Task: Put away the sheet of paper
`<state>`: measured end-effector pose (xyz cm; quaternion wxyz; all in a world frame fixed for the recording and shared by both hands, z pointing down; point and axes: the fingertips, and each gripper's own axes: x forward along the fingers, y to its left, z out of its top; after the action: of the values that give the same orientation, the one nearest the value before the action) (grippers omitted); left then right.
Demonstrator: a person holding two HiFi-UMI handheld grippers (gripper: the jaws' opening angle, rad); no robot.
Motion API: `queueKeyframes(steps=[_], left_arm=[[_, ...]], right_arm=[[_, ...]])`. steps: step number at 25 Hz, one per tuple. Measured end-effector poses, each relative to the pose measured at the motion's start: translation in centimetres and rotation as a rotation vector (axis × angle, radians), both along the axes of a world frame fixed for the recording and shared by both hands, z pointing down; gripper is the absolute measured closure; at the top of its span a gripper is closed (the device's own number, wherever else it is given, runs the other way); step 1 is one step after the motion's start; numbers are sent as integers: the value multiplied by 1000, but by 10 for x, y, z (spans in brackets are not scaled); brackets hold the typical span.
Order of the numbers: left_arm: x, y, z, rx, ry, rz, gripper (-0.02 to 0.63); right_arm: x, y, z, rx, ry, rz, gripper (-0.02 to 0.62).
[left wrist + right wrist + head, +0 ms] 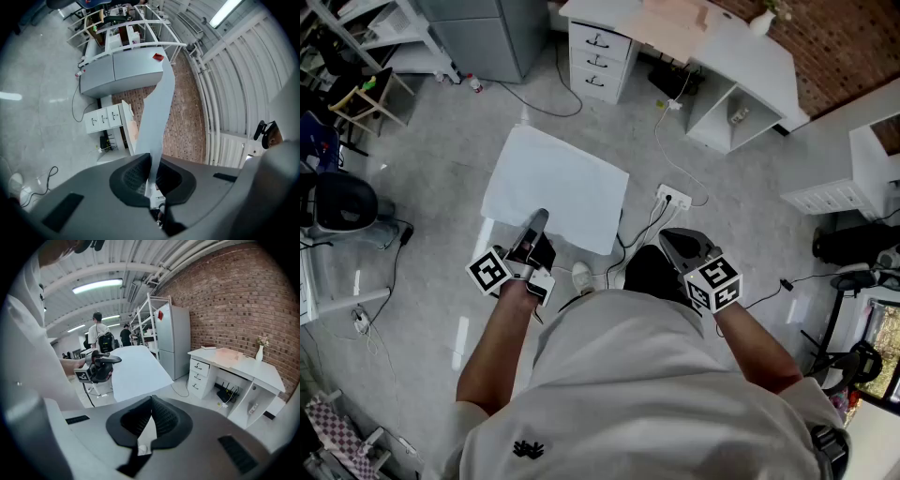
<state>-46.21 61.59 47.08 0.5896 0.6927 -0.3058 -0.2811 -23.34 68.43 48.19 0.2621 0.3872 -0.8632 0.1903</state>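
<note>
The white sheet of paper [558,187] hangs out flat over the floor, ahead of the person. My left gripper [537,220] is shut on the sheet's near edge. In the left gripper view the sheet [159,108] runs edge-on out of my left gripper [151,176], pinched between the pads. My right gripper [675,239] is off the paper, to the right of it, and is shut with nothing in it. The right gripper view looks past my right gripper [151,401] at the sheet [136,369] and the left gripper [101,364] holding it.
A white desk [741,52] with a drawer unit [598,58] stands ahead by the brick wall. A power strip [673,198] and cables lie on the floor below the paper's right corner. A grey cabinet [483,28] is at far left, a dark chair [337,202] at left. Two people [99,333] stand in the background.
</note>
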Motion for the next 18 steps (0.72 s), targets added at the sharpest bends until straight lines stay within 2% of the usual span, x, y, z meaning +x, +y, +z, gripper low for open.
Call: queueKeyframes(steps=[4, 9, 16, 18], left_arm=[[0, -12, 6, 0, 4, 1, 583], [21, -45, 11, 1, 12, 27, 583], [86, -163, 8, -16, -8, 57, 583], [109, -203, 6, -4, -19, 88, 583]], right_arm=[[0, -7, 6, -15, 2, 10, 568], [11, -39, 22, -25, -9, 17, 569], [59, -170, 35, -12, -85, 30, 568], [77, -213, 35, 11, -105, 53, 525]])
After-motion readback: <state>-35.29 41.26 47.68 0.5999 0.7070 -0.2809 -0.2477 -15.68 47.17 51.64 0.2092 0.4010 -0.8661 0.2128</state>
